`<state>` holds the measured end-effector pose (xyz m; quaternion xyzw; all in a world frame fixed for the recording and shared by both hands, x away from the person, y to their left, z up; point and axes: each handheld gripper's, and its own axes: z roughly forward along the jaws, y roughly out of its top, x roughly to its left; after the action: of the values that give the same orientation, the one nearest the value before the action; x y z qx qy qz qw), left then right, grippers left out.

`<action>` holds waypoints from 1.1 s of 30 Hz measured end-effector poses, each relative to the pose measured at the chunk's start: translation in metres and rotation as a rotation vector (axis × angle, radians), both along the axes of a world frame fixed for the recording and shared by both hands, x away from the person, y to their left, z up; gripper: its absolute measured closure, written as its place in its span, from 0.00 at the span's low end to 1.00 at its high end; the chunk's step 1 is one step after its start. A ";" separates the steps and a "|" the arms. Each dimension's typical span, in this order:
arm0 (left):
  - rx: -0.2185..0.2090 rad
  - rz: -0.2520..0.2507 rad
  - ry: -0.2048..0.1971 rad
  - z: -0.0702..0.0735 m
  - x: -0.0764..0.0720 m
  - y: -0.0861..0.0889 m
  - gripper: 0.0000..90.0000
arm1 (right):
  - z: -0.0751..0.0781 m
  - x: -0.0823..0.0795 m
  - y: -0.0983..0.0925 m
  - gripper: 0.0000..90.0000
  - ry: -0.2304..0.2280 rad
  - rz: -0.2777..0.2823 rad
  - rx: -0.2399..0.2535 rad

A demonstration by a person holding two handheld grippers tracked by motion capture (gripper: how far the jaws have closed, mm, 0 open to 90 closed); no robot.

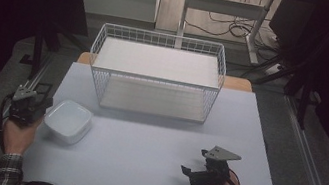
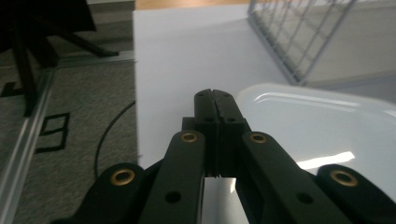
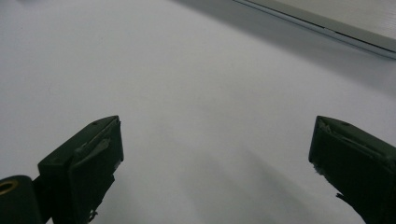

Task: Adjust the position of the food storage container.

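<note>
Left tongs [image 1: 43, 100]: I see the jaws pressed together with nothing between them, at the left rim of the white dish.
White dish [image 1: 68, 120]: squarish, no clear long axis; it sits on the table [image 1: 141, 159], near the front-left corner of the wire basket [image 1: 155, 73].
Wire basket: long axis across the table.
Right tongs [image 1: 193, 166]: well right of the dish, jaws spread wide, empty, over bare table.
Hard to tell: whether the left tongs touch the dish.

no legible txt or labels
</note>
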<state>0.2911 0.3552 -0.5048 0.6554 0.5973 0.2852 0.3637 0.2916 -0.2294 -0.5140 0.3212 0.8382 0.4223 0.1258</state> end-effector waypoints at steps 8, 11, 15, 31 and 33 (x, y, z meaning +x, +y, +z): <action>0.028 -0.010 0.067 -0.015 0.001 0.003 1.00 | 0.000 0.000 0.000 0.03 -0.002 -0.004 -0.010; 0.034 -0.028 0.078 -0.016 0.000 -0.001 1.00 | 0.000 0.000 0.000 0.03 -0.001 -0.006 -0.011; 0.034 -0.056 0.094 -0.017 -0.003 -0.007 1.00 | 0.000 0.000 0.000 0.03 -0.001 0.002 -0.016; 0.032 -0.199 0.120 -0.013 -0.011 -0.063 1.00 | -0.001 0.000 0.001 0.03 0.013 -0.003 -0.017; 0.031 -0.218 0.123 -0.012 -0.011 -0.070 1.00 | -0.001 0.000 0.001 0.03 0.018 -0.009 -0.011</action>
<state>0.2799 0.2850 -0.5169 0.7382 0.5393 0.2123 0.3451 0.2918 -0.2288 -0.5152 0.3279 0.8402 0.4144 0.1221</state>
